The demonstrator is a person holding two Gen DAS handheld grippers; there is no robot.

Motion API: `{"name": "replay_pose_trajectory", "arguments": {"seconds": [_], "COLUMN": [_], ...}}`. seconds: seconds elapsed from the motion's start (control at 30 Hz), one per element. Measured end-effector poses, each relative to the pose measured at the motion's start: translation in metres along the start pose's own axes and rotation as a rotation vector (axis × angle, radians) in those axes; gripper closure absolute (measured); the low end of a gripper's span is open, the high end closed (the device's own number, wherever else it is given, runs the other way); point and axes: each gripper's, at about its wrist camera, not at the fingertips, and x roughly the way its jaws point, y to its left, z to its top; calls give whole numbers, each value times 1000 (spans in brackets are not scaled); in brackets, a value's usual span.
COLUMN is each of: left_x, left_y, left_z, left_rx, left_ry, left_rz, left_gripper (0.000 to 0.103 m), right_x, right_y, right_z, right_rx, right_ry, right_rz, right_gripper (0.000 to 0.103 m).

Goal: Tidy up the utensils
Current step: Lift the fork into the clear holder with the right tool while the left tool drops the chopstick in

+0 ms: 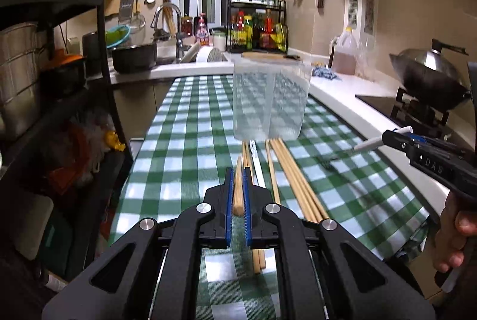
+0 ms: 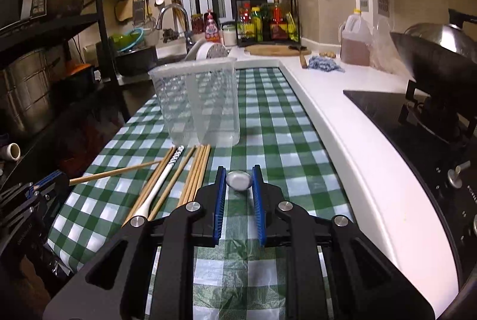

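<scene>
A: Nearest, left side?

B: Left gripper [image 1: 237, 171], clenched on a single wooden chopstick [image 1: 238, 194]; stick lengthwise between the blue pads, tip pointing ahead, raised clear of the green-checked tablecloth [image 2: 268, 123].

A: Nearest, right side?

B: Right gripper [image 2: 238, 171], grasping a white-handled utensil [image 2: 238, 180]; rounded handle end seen end-on between the pads in the right wrist view. From the left wrist view, handle slanting down towards the cloth, dark far end too blurred to identify. Hand [image 1: 453, 233] wrapped round the grip at the frame edge.

A: Just beyond the grippers?

B: Loose chopsticks [image 2: 195, 174] lying flat on the cloth, roughly parallel, far ends towards the container. Among them a white spoon [image 2: 161, 182], patterned handle pointing away, bowl nearest.

A: Next?

B: Clear plastic container [image 2: 196, 102], upright on the cloth, split by an inner wall into two compartments; far ends of the chopsticks just short of its base.

A: Background?

B: White counter [image 2: 328, 99] along the right edge of the cloth, stove [image 2: 387, 111] with a lidded wok [image 1: 429, 75]. Further back a tap [image 1: 176, 21] over the sink and a rack of bottles [image 1: 256, 24] by the window.
</scene>
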Motion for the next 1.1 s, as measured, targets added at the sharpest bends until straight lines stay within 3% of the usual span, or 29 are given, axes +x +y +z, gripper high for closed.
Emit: {"name": "replay_pose_trajectory", "arguments": {"seconds": [0.23,0.73,0.93,1.1], "left_x": [-7,0,15,21], "left_y": [8,35,50,62], "left_z": [22,95,125,160], "left_rx": [-17,-62,-119,-157], "left_ry": [-44,-97,-56,-47], "left_rz": [-9,-71,-107,-149], "left_gripper": [97,97,97,97], "right_x": [-8,-9,-9,-14], "right_y": [4,3,2,-1], "right_z": [11,51,87,131], "right_rx": [-17,22,27,40], "right_ry": [-36,-15,6,-29], "right_rz": [20,61,90,116], "right_gripper": [85,85,86,86]}}
